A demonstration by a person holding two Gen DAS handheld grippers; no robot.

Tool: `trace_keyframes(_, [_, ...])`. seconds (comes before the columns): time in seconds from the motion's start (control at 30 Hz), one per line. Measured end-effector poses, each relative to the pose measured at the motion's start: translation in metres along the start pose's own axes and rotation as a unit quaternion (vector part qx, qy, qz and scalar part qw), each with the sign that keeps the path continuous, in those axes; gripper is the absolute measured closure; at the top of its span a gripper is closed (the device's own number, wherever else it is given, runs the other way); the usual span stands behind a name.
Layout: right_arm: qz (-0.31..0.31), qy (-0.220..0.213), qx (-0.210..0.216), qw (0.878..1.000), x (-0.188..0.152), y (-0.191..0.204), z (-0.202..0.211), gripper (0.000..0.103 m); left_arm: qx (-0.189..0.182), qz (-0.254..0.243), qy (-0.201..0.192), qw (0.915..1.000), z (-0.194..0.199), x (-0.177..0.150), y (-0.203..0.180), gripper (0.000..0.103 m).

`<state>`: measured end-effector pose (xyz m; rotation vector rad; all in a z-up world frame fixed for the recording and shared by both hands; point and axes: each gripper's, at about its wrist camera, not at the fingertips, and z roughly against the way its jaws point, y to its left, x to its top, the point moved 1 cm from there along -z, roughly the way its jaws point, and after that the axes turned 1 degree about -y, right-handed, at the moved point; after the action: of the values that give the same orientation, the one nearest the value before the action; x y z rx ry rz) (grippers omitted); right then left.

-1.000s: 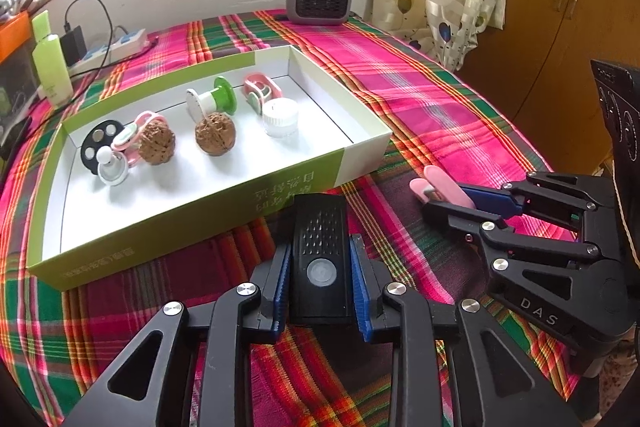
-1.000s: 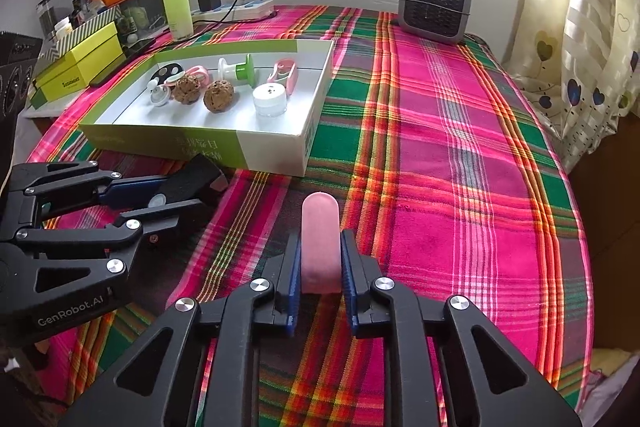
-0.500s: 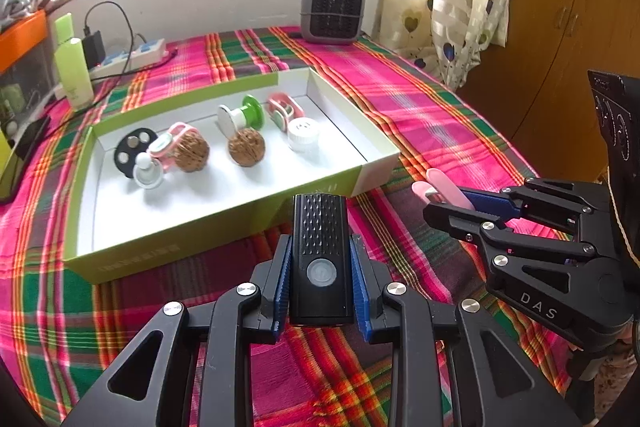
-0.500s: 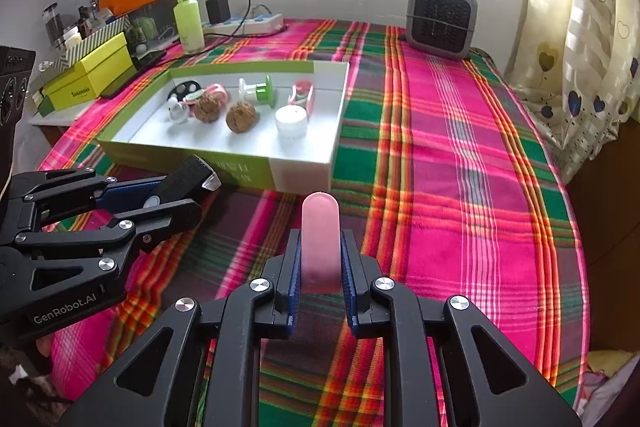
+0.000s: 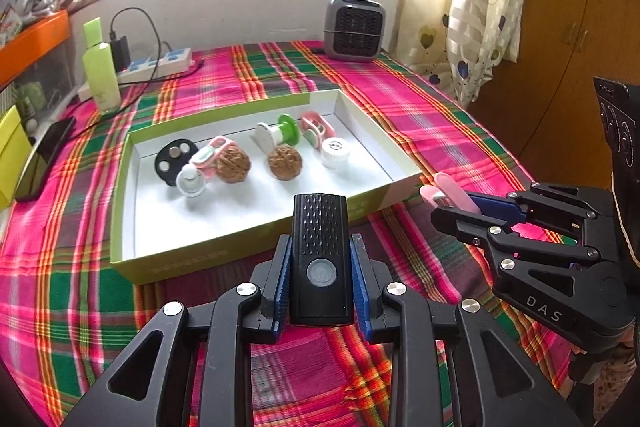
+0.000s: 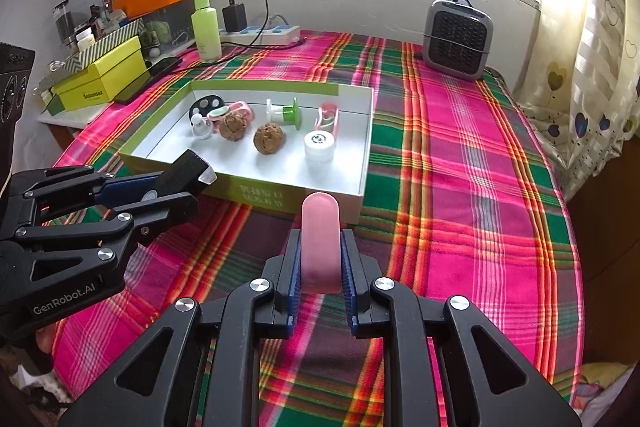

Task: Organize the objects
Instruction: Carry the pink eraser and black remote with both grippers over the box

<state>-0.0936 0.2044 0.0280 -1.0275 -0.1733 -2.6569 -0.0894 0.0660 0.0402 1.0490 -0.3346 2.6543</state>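
Left gripper (image 5: 320, 279) clamps a black flashlight (image 5: 319, 255), right gripper (image 6: 320, 267) a pink case (image 6: 320, 243) (both long axes pointing forward). The white tray (image 5: 124, 227) lies just ahead, nearer the left gripper.

The right gripper (image 5: 434, 201) had "DAS" on its side. The left gripper (image 6: 192, 183) said "GenRobot.AI". The words on the white box (image 6: 260, 195) were too blurry to read.

Black device (image 5: 319, 259), pink case (image 6: 321, 247), both clamped.
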Motion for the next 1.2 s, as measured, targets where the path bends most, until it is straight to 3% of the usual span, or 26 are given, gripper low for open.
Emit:
trace_keyframes(0.67, [0.001,-0.003,0.024,1.0,0.035,0.02,-0.022,0.084,0.04,0.07,0.006,0.9967,-0.004,0.014,0.062,0.078])
trace_keyframes(1.2, [-0.008,0.013,0.027,1.0,0.055,0.02,-0.053,0.084,0.059,0.091,0.027,0.9938,-0.03,0.025,0.091,0.078])
